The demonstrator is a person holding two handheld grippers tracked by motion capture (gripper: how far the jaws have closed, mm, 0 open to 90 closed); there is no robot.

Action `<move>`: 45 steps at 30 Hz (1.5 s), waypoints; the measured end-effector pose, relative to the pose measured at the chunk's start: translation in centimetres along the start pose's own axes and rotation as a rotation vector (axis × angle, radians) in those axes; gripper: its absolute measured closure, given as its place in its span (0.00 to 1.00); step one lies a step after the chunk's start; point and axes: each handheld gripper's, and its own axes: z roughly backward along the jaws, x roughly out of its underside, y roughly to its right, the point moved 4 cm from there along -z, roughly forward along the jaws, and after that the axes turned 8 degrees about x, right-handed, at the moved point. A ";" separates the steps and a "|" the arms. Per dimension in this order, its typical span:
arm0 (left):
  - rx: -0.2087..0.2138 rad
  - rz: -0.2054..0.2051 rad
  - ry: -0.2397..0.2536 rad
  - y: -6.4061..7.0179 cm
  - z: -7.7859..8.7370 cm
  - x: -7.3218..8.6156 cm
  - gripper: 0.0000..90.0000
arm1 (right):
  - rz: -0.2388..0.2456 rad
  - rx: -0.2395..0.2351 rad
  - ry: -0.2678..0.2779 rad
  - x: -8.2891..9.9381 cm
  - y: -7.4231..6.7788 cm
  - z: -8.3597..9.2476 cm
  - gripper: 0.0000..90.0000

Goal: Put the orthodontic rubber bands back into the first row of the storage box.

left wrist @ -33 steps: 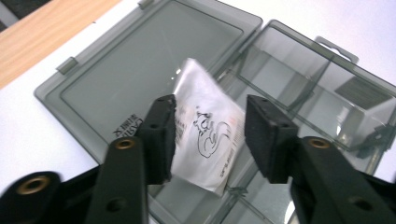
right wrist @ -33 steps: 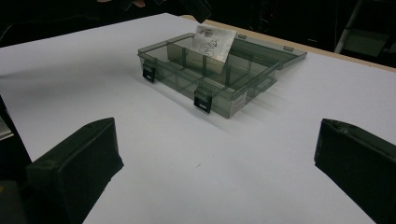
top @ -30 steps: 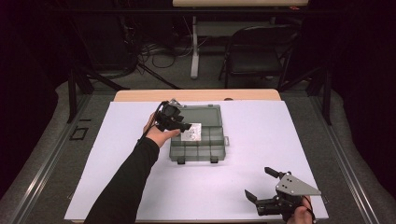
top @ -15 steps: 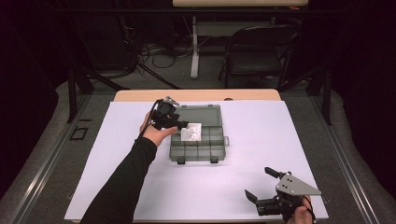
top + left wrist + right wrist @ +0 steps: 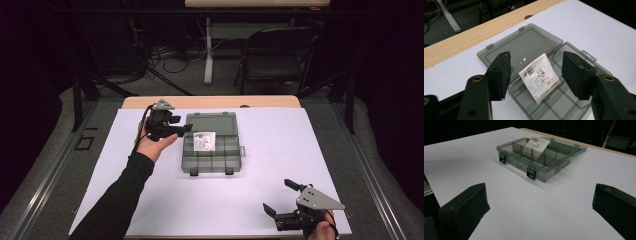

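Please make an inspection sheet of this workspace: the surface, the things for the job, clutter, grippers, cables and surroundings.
Surface: white sheet over a wooden table.
Job's things: grey see-through compartment box, lid laid open and flat behind it; small white packet with a printed drawing leans on the dividers near the hinge.
Clutter: nothing seen.
Grippers: left gripper beside the box's left edge, jaws have just been opening, nothing between them; right gripper at the near right corner, jaws wide open, empty.
Cables: one trails from the left gripper; more lie on the floor.
Surroundings: dark room, folding chair, table leg.
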 end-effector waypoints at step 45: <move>0.132 0.002 0.207 4.3 6.9 9.1 0.17 | 0.010 0.005 0.004 -0.1 -0.2 0.1 0.00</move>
